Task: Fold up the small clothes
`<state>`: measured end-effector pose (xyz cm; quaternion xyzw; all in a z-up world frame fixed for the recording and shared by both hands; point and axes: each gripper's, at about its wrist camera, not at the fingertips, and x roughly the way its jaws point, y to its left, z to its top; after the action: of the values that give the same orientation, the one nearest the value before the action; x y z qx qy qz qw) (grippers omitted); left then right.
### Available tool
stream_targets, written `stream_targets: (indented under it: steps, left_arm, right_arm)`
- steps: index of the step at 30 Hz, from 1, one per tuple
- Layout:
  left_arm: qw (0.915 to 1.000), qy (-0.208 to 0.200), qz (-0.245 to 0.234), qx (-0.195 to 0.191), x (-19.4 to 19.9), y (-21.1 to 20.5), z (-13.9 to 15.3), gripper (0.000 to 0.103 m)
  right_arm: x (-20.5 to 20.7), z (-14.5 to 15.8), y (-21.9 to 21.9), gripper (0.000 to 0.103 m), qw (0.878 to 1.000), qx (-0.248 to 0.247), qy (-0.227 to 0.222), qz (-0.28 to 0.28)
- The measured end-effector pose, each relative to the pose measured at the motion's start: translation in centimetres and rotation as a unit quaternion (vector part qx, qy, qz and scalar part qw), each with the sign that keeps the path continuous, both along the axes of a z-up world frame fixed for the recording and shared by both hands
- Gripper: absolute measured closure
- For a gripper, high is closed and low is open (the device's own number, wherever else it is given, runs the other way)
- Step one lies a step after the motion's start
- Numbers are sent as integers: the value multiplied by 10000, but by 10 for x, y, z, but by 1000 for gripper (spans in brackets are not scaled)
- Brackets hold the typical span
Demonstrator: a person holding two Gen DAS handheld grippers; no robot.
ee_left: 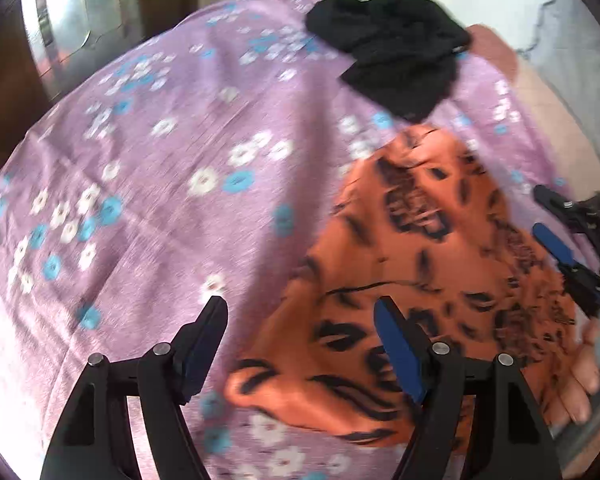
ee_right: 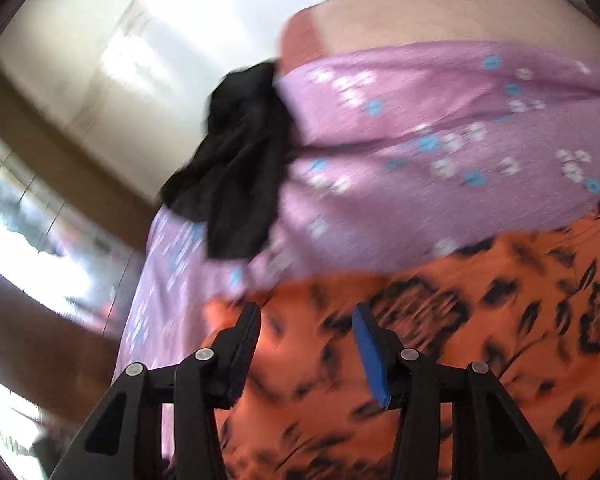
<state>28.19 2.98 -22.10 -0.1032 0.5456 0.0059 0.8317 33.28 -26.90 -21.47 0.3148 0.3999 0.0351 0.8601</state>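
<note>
An orange garment with black print [ee_left: 432, 272] lies crumpled on the purple flowered sheet [ee_left: 160, 168]. My left gripper [ee_left: 300, 320] is open and empty above the garment's left edge. My right gripper [ee_left: 556, 220] shows at the right of the left wrist view, open, beside the garment. In the right wrist view my right gripper [ee_right: 306, 316] is open over the orange garment [ee_right: 440, 340], holding nothing. A black garment [ee_left: 392, 52] lies bunched at the far edge of the sheet; it also shows in the right wrist view [ee_right: 236, 168].
The purple sheet [ee_right: 420, 120] covers a bed with a pinkish mattress edge [ee_right: 420, 12] at the far side. A mirror or window [ee_left: 56, 20] and wooden furniture stand at the far left. Both views are blurred by motion.
</note>
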Motion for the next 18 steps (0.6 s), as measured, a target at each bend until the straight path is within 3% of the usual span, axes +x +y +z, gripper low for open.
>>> stream_targets:
  steps: [5,11,15,18]
  left_arm:
    - [9997,229,113,-58,-4,13,-18,27]
    - [9986,187,-287,392,-9,-2,-18,26]
    - [9986,188,-314,371,2,-5,-13,27]
    - [9989,-41,-292,356,0,-6,-1,27]
  right_arm:
    - [25,-14,51,52,9979,346,224,498]
    - [85,-56,101,51,9932,408,813,722]
    - [94,-61,92,51,9946,698,659,391]
    - [66,-47,68,51,9955,882,264,209]
